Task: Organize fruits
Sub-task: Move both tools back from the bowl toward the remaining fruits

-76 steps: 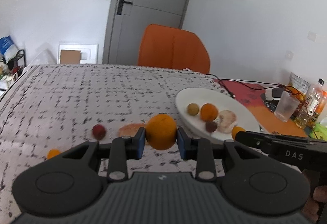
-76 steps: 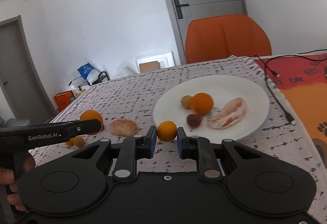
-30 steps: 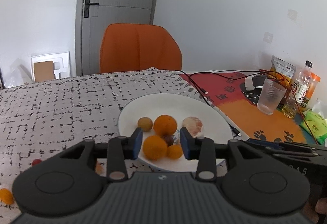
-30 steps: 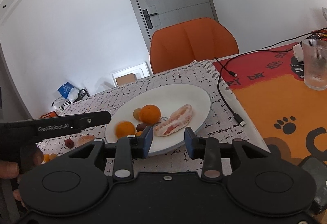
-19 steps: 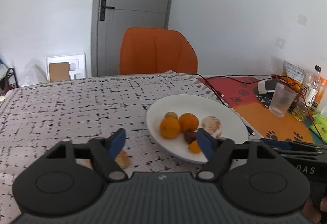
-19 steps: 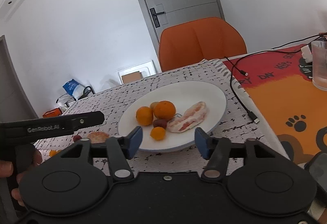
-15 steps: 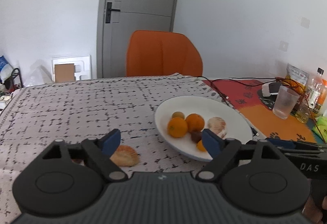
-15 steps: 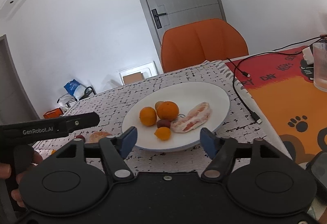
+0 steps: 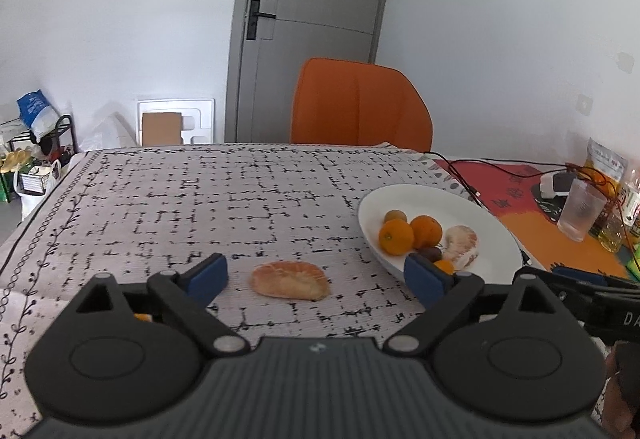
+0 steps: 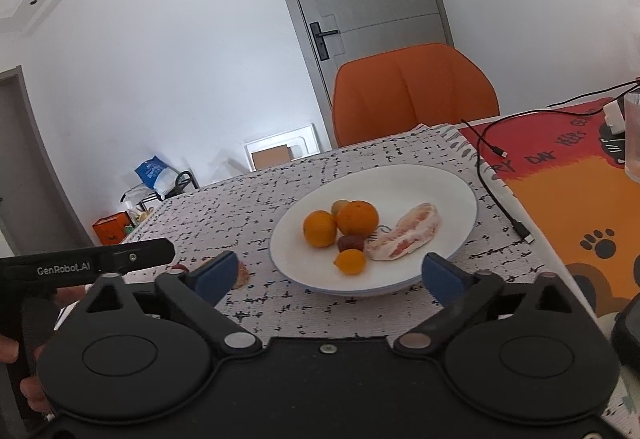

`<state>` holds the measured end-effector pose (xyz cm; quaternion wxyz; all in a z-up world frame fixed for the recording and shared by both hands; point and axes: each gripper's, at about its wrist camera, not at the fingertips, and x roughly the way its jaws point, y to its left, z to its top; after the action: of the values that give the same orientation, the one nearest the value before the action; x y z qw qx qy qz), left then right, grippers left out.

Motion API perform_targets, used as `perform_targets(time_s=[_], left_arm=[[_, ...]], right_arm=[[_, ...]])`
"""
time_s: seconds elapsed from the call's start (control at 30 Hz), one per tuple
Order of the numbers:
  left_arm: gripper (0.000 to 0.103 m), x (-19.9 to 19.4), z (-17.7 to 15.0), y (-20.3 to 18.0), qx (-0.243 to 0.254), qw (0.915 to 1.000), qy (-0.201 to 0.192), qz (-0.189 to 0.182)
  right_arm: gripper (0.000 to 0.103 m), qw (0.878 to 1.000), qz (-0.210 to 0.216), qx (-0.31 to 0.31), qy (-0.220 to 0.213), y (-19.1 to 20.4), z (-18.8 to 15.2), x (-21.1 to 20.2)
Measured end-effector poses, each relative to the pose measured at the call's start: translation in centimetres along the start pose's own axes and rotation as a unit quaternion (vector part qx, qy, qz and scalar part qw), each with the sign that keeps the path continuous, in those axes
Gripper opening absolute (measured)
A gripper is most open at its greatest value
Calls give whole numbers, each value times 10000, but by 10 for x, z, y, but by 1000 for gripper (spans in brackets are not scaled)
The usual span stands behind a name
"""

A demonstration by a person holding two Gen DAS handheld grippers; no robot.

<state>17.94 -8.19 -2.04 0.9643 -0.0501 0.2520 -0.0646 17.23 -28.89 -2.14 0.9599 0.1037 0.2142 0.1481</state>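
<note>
White plate (image 10: 448, 179) collecting sorted fruit; peeled citrus (image 9: 290, 280) lying outside on surface, framed by left gripper (image 9: 316, 275); both grippers' jaws opening, empty.

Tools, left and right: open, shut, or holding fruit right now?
Left tool: jaws opening wide, nothing gripped; peeled citrus lies on the cloth between them.
Right tool: jaws opening wide, empty.

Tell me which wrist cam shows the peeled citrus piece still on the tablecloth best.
Left wrist. The peeled citrus piece lies whole and unobstructed on the tablecloth, ahead of the left gripper. In the right wrist view only a sliver shows behind a finger.
</note>
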Motion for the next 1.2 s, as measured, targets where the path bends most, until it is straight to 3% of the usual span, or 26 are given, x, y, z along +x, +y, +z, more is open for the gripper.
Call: perform_targets(time_s=[0.07, 0.73, 1.2], left_arm=[[103, -5, 0, 4, -7, 10000, -35, 30], [103, -44, -6, 67, -493, 9969, -368, 493], [103, -53, -13, 97, -833, 9937, -309, 679]], right_arm=[[103, 10000, 26, -6, -12, 3, 0, 0], [103, 9988, 246, -369, 198, 51, -7, 12], [103, 9975, 351, -515, 338, 70, -12, 22]])
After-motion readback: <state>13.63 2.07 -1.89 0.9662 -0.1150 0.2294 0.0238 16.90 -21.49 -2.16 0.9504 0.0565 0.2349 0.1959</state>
